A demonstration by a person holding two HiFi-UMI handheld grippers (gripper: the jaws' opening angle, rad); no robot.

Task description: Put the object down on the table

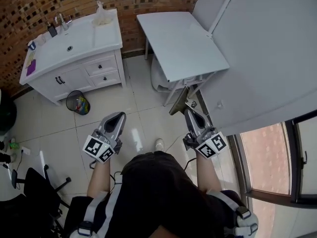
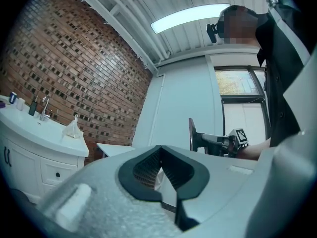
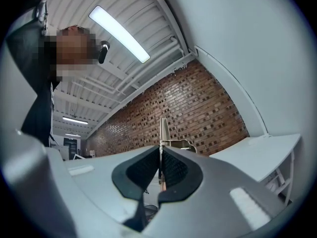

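My right gripper (image 1: 188, 110) is shut on a thin flat olive-brown board (image 1: 179, 102), held in the air just off the near edge of the white folding table (image 1: 183, 48). In the right gripper view the board (image 3: 162, 130) stands edge-on between the pads of the right gripper (image 3: 161, 155), with the table (image 3: 257, 150) to the right. My left gripper (image 1: 120, 115) hangs over the floor to the left, jaws together and empty. In the left gripper view the left gripper (image 2: 160, 155) grips nothing; beyond it the board (image 2: 191, 135) stands upright and the table (image 2: 116, 149) shows.
A white vanity with a sink (image 1: 69, 46) stands against the brick wall at the far left, a plastic bag (image 1: 102, 16) on it. A mesh bin (image 1: 78, 102) sits on the tiled floor. A black chair (image 1: 34, 187) is at lower left, a window (image 1: 270, 157) at right.
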